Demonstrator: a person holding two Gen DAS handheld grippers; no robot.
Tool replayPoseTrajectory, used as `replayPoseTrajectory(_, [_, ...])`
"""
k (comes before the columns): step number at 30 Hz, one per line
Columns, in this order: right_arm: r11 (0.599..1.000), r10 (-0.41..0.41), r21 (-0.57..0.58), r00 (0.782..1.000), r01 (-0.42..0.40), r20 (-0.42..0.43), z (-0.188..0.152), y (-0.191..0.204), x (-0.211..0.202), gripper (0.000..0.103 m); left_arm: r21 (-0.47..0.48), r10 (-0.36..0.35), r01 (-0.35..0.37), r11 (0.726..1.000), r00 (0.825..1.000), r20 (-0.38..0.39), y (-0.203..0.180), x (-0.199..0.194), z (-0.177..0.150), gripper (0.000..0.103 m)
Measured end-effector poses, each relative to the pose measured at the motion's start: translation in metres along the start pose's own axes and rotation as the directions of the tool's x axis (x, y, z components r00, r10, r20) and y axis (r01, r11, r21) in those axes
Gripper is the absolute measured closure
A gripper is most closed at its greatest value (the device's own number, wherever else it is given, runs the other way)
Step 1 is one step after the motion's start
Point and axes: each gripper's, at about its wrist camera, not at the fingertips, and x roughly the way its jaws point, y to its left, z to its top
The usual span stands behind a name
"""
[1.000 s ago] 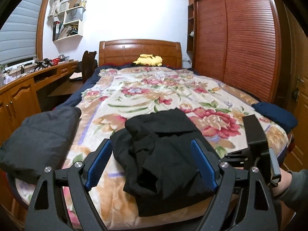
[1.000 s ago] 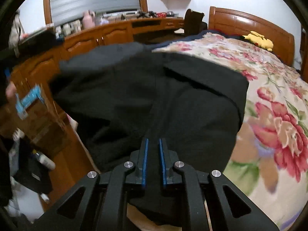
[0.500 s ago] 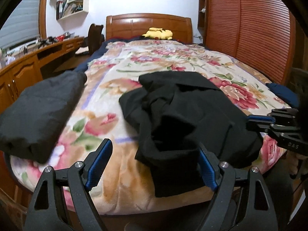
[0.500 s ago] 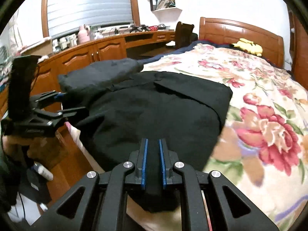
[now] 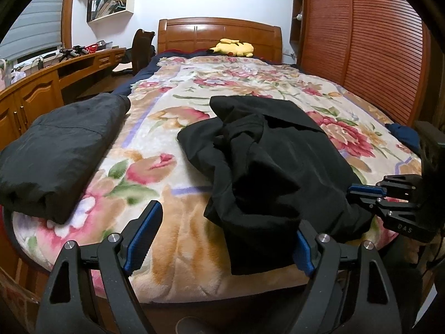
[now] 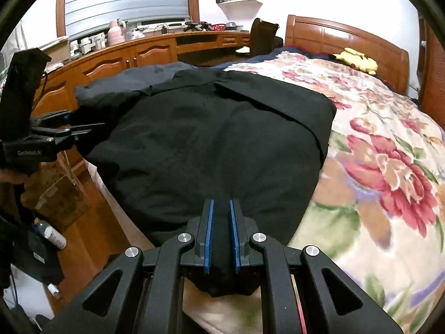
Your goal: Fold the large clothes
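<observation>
A crumpled black garment [image 5: 272, 172] lies on the floral blanket [image 5: 250, 83] at the foot of the bed, one corner hanging over the edge. My left gripper [image 5: 222, 239] is open at that edge. The hanging corner lies in front of its right finger [image 5: 303, 250], and no pad presses on it. My right gripper [image 6: 221, 233] is shut on the near edge of the black garment [image 6: 211, 144]. In the left wrist view the right gripper [image 5: 354, 193] pinches the garment's right side. In the right wrist view the left gripper [image 6: 86, 120] is at the garment's left edge.
A folded dark grey garment [image 5: 64, 144] lies on the bed's left corner. A yellow plush toy [image 5: 233, 48] rests by the headboard. A slatted wardrobe [image 5: 361, 41] runs along the right, a wooden desk [image 6: 125, 55] along the left. A bottle [image 6: 51, 233] lies on the floor.
My left gripper has sunk toward the foot of the bed and stays open. The black garment, lifted and blurred a second ago, now lies flatter on the blanket, still in the right gripper.
</observation>
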Motion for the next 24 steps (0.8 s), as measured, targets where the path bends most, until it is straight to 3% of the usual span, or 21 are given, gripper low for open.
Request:
replayPoseTrajectory(4, [1.000,0.017,0.003,1.000,-0.017,0.008,0.009,-0.005,-0.012,0.091,0.006,-0.011,0.011,1.000,0.999,0.033,-0.002,-0.016,-0.006,0.018])
replayPoseTrajectory(6, [1.000,0.006,0.020,0.999,-0.007,0.031,0.015,-0.011,-0.021,0.086,0.005,-0.023,0.023,1.000,0.998,0.054,-0.001,-0.025,-0.010,0.018])
replayPoseTrajectory(8, [0.999,-0.016,0.032,0.998,0.014,0.053,0.022,-0.020,-0.030,0.062,0.003,-0.036,0.036,0.999,0.998,0.060,-0.001,-0.029,-0.013,0.020])
replayPoseTrajectory(11, [0.998,-0.059,0.027,0.996,0.057,0.066,0.033,-0.036,-0.032,0.035,-0.004,-0.060,0.061,0.998,0.997,0.052,0.001,-0.027,-0.017,0.032])
replayPoseTrajectory(15, [0.994,-0.098,0.048,0.994,0.095,0.057,0.048,-0.060,-0.024,0.031,-0.007,-0.103,0.103,0.995,0.994,0.031,-0.001,-0.018,-0.021,0.052])
replayPoseTrajectory(18, [0.993,-0.102,0.071,0.994,0.098,0.048,0.061,-0.079,-0.009,0.030,0.002,-0.111,0.111,0.994,0.994,0.018,-0.005,-0.013,-0.025,0.058])
replayPoseTrajectory(24, [0.989,-0.127,0.081,0.992,0.127,-0.008,0.090,-0.103,0.039,0.030,-0.013,-0.136,0.136,0.991,0.991,0.007,-0.004,-0.016,-0.033,0.059])
